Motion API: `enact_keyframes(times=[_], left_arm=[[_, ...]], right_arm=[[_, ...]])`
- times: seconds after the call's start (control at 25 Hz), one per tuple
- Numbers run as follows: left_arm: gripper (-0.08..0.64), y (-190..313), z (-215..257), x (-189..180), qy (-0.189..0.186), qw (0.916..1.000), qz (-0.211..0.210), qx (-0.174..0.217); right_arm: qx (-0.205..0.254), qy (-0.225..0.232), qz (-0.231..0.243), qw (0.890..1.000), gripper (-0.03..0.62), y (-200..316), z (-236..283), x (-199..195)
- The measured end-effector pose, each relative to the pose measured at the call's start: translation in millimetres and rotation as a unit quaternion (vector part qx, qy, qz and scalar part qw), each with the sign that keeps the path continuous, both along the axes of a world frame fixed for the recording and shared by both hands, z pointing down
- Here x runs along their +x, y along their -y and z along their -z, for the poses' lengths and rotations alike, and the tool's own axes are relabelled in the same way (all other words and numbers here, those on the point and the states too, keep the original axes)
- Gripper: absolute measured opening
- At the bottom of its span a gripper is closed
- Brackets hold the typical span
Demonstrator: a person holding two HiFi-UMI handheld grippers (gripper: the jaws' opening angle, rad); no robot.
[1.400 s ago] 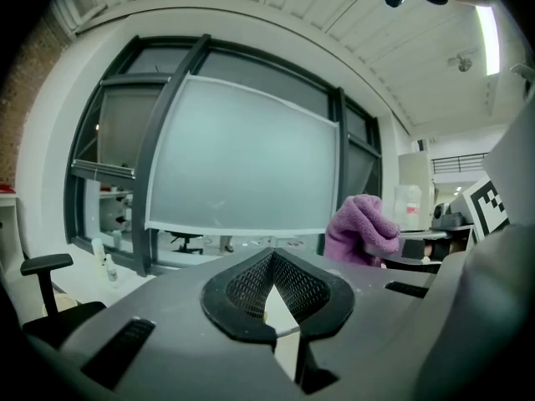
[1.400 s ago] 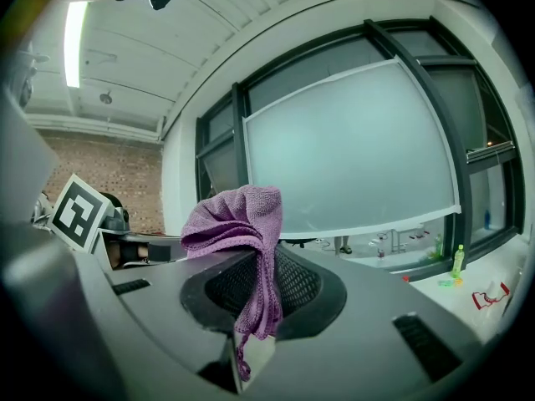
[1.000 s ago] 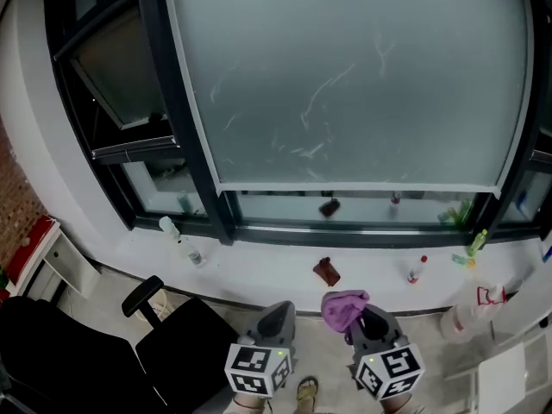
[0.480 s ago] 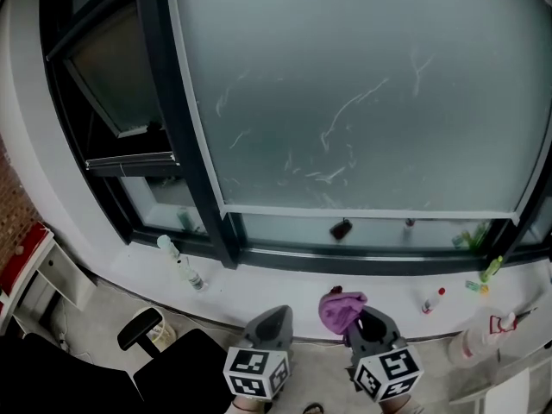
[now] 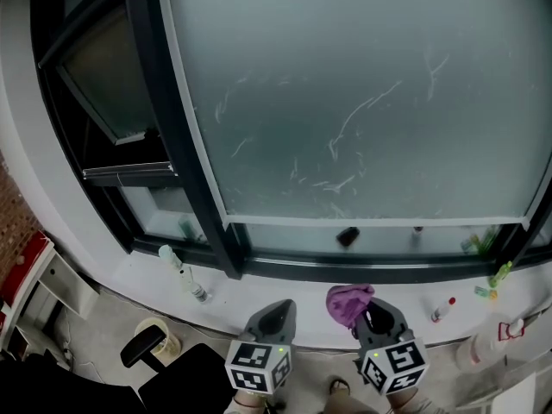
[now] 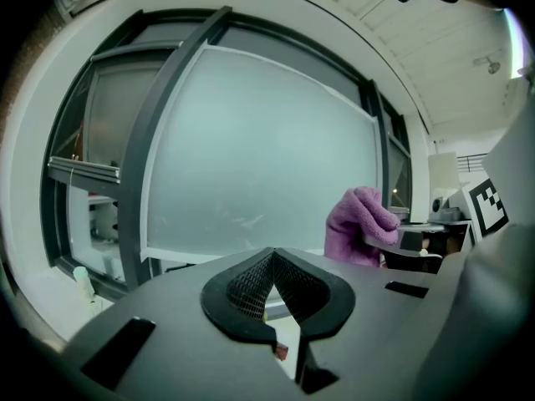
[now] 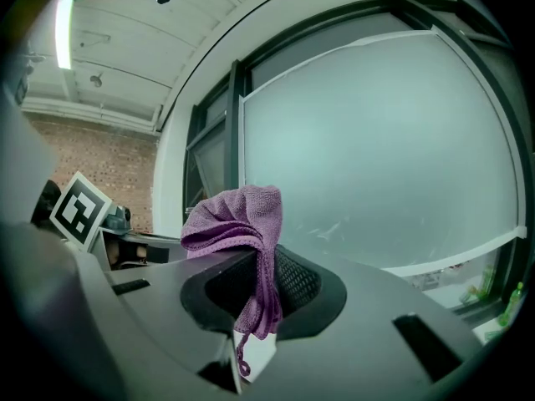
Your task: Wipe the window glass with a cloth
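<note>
Pinching a bunched purple cloth [image 7: 238, 220] between its jaws, the right gripper [image 7: 266, 282] sat at the bottom of the frame in the head view, low and right of centre, with most of the cloth standing up above the jaw tips and a loose corner hanging down through them. Beside it, bottom centre, the left gripper [image 6: 272, 261] had its jaws pressed together on nothing, and the cloth showed off to the right in its view. Beyond both grippers ran the white sill [image 5: 276, 287], carrying a clear bottle [image 5: 181, 270] toward the left and a small red-capped bottle [image 5: 442, 309] toward the right. Farther on, filling the upper and middle frame, the large frosted window glass [image 5: 362, 93] carried pale streaks [image 5: 366, 110] across its centre and right. The cloth was well apart from the pane, touching nothing but the jaws. By this showing the wiping had not yet begun: the cloth was in hand and the glass faced, but the reach to the pane and every pass over the marks appeared to remain.
</note>
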State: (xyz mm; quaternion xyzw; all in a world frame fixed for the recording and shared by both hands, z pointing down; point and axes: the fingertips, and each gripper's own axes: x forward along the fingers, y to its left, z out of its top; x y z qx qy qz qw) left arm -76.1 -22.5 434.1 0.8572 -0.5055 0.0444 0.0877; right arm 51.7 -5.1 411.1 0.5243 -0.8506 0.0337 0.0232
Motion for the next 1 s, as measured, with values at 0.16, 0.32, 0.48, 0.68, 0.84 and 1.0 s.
enact_keyframes(times=[0.16,0.32,0.48,0.68,0.84,1.0], left_arm=[[0.005,30.6,13.2,1.6,0.005,0.9999,-0.001,0.014],[0.005,67.4,28.0,4.9,0.016,0.9995,-0.002,0.029],[0.005,112.4,48.2,3.5,0.020,0.9990,0.000,0.039],[0.005,174.5,78.6,-0.5,0.027,0.9983,0.008,0.051],[0.005,226.6,110.6,-2.2,0.038,0.9966,0.014,0.073],[0.005,273.4,141.7,-2.5,0.039,0.9944,0.018,0.096]], right_arm=[[0.012,-0.006,0.005,1.000,0.048,29.6,6.6,1.4],[0.032,-0.006,0.015,0.999,0.048,67.8,22.3,0.5],[0.063,-0.011,0.028,0.998,0.048,114.9,51.2,-6.6],[0.097,-0.019,0.042,0.994,0.048,181.8,93.4,-14.9],[0.132,-0.028,0.051,0.990,0.048,236.3,133.9,-21.7],[0.170,-0.052,0.057,0.983,0.048,287.8,175.6,-31.8]])
